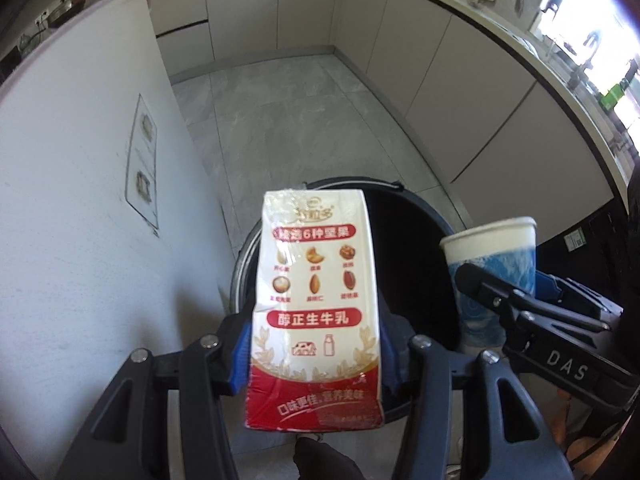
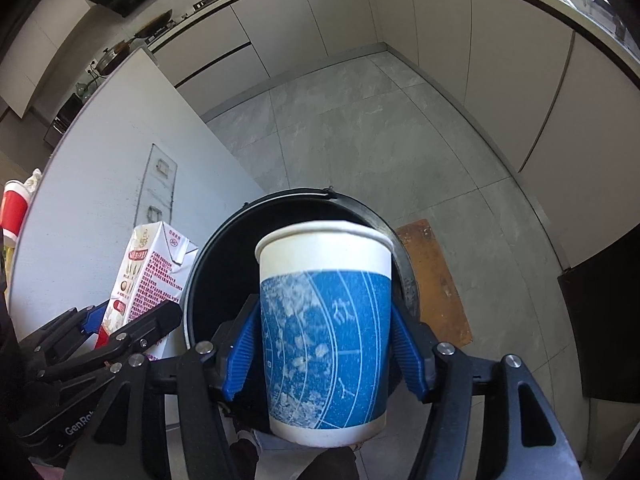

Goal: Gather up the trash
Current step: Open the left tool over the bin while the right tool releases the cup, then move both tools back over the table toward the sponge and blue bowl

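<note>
Blue ribbed pads (image 1: 240, 344) of the left gripper (image 1: 316, 344) sit against both narrow sides of a white and red milk carton (image 1: 316, 280), which stands up between the jaws with its printed face towards the camera, showing pictures of nuts and a red band at its near end. Just to its right, the right gripper (image 2: 326, 344) clasps a paper cup (image 2: 324, 320) in the same way, with its own blue pads (image 2: 244, 352) laid along the cup's blue-printed wall and the white rim pointing away from the camera. Whether the pads press hard or only rest on either piece of trash is difficult to judge, but both look gripped, with no gap showing at the sides. The two tools are side by side and close together, and each is visible at the edge of the other's view. Directly beyond and below both items is the dark round mouth of a black trash bin (image 2: 304, 196), so carton and cup are each held over its opening and neither is inside it. A brown, worn mat (image 2: 432, 280) lies on the floor just right of the bin. To the left rises a tall white panel (image 1: 80, 200) with a faint rectangular outline on it, and a red cup (image 2: 14, 208) shows at its far left edge. Farther off, grey stone-look floor tiles (image 1: 300, 120) run to a corner of pale flat-fronted cabinets (image 1: 400, 40), with pans (image 2: 156, 24) on the counter above them.
</note>
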{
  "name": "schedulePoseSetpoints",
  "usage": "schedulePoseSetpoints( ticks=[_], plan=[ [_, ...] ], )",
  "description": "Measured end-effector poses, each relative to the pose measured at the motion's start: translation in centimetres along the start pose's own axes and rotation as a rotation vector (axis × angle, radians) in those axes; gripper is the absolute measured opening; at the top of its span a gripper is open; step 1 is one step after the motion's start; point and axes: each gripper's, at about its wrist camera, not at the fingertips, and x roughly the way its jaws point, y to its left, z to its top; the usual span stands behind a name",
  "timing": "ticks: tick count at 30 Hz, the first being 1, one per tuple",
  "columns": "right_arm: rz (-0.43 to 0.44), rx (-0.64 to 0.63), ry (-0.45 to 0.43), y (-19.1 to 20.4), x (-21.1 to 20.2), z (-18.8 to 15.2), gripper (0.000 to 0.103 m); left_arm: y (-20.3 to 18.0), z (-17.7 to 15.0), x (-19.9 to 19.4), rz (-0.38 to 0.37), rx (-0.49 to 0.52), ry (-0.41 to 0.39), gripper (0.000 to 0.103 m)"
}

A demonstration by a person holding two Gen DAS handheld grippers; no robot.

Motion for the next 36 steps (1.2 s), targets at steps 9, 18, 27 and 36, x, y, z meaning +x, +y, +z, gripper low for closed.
schedulePoseSetpoints(
  ticks=[9, 18, 27, 36],
  plan=[
    [-0.045, 0.025, -0.062, -1.3, -1.4, 0.6, 0.073, 0.3, 0.5, -1.0, 0.041, -0.040, -0.029, 0.074],
    [-0.056, 0.045, -0.119, -0.1, -7.7, 0.6, 0.074, -1.0, 2.0, -7.8, 0.024, -0.012, -0.087, 0.074],
    [-0.024, 0.053, -0.184, 2.7, -13.0, 0.2, 0.076, 0.4, 2.0, -13.3, -0.025, -0.014, -0.156, 0.074],
    [0.024, 0.031, -0.239, 6.7, -16.6, -0.5, 0.079, 3.7, 0.4, -17.2, -0.029, -0.042, -0.229, 0.077]
  ],
)
